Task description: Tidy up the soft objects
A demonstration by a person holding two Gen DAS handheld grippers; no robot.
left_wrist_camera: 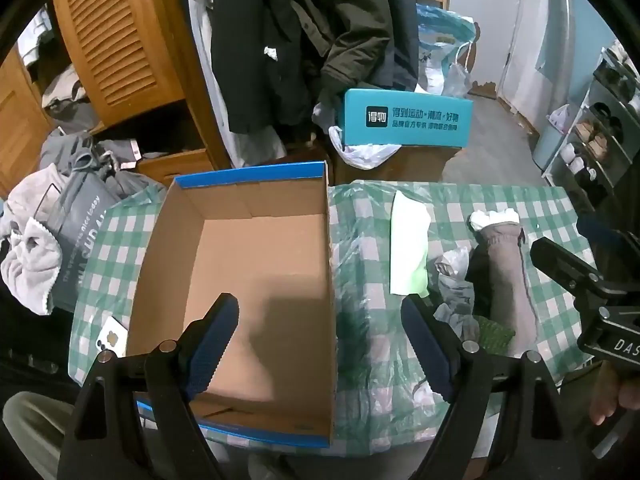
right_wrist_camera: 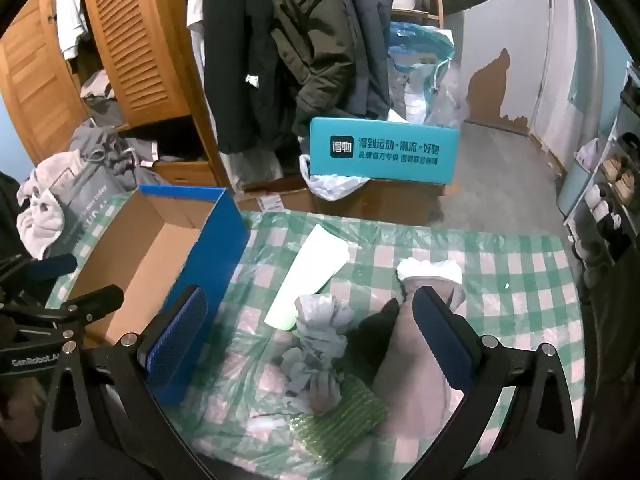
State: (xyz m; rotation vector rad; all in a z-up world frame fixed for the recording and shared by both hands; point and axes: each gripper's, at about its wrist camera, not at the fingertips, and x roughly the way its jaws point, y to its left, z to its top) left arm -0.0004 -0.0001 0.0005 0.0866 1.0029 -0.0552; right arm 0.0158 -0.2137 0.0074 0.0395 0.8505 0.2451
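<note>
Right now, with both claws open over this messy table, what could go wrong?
The right gripper hangs over a tangled pile: grey socks, a taupe sock and a green bubble-wrap piece overlap, so one pinch may lift several. The loose plastic sheet could snag. The cardboard box may slide if nudged.

Matt brown cardboard box [left_wrist_camera: 256, 264] with glossy blue outside; crinkled shiny plastic film over the checked cloth surface [right_wrist_camera: 500, 248]; ribbed rubbery fingers [right_wrist_camera: 180, 332].
</note>
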